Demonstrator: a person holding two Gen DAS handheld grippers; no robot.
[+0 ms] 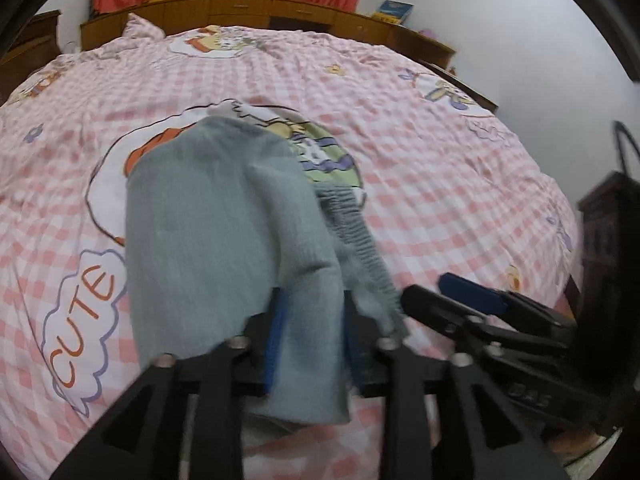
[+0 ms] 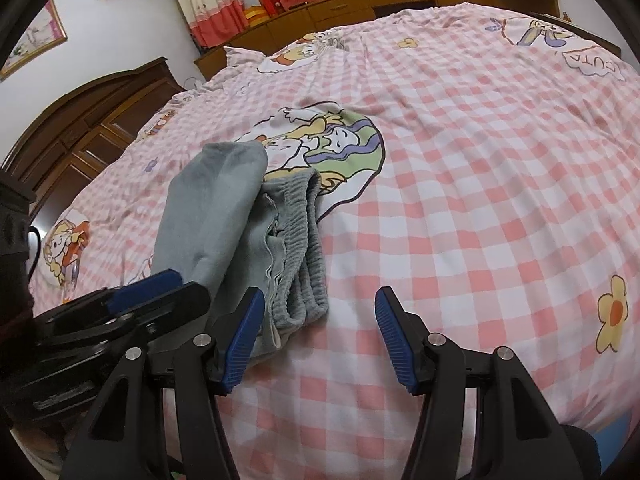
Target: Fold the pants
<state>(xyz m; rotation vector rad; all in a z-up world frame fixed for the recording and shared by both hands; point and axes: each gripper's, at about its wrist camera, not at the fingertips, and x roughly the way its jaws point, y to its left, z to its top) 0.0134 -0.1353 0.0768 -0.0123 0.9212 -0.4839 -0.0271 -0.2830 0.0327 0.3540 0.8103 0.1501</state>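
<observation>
Lying on the pink checked bedspread (image 2: 480, 200), grey sweatpants (image 1: 208, 216) — soft, light, limp — were pinched at a folded edge by the left gripper (image 1: 312, 340); the right gripper (image 2: 320, 332) was spread, empty, beside the ribbed waistband (image 2: 308, 248) — the firmest hold.

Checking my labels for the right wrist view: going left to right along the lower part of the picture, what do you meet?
Left claw → grey pants → right claw, jaws apart over bare pink checked bedspread → yellow flower print.
</observation>
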